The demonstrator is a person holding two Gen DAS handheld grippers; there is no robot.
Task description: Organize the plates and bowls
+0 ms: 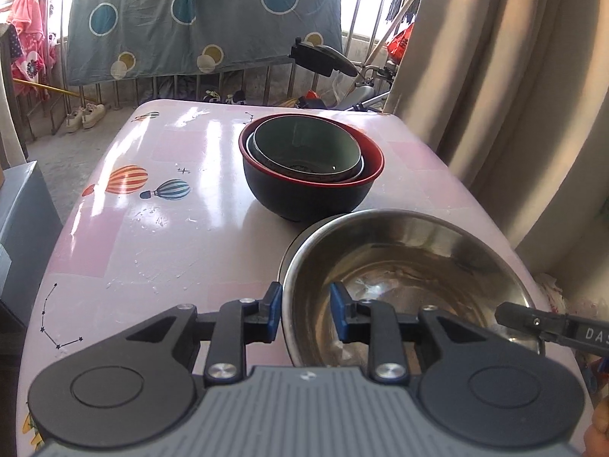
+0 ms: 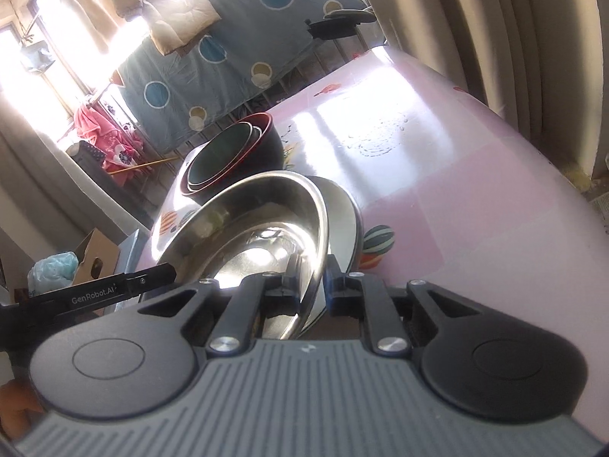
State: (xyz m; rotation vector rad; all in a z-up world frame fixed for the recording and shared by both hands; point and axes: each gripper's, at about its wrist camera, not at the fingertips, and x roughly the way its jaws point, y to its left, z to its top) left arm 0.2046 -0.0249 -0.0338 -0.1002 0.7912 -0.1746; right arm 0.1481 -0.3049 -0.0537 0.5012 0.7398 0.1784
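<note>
Two claws grip one steel bowl [image 1: 411,266] by opposite sides of its rim, above the near right part of a pink table [image 1: 160,228] whose cover is printed with hot-air balloons.

Left claw [image 1: 306,314]: seen from the left wrist, its blue-padded fingers [image 1: 273,310] straddle the bowl's near left rim, one outside the wall and one inside. The gap is narrow and the rim passes between the pads; whether both pads press on the metal cannot be told.

Right claw [image 2: 311,285]: seen from the right wrist, its jaws are nearly closed on the bowl's thin rim, which runs up between the two fingers. The bowl appears tilted in this view, its polished inside facing the camera. Behind it a second, paler dish or bowl edge [image 2: 344,209] shows; what it is cannot be told.

Nested bowls [image 1: 310,167]: a black bowl with a red lining stands on the table just beyond the steel bowl, toward the far side. Two smaller grey-green bowls sit inside it, one within the other.

Surroundings: a beige curtain [image 1: 514,95] hangs to the right of the table. Beyond the far edge, a blue sheet with circles [image 1: 198,23] is draped over a metal railing.
</note>
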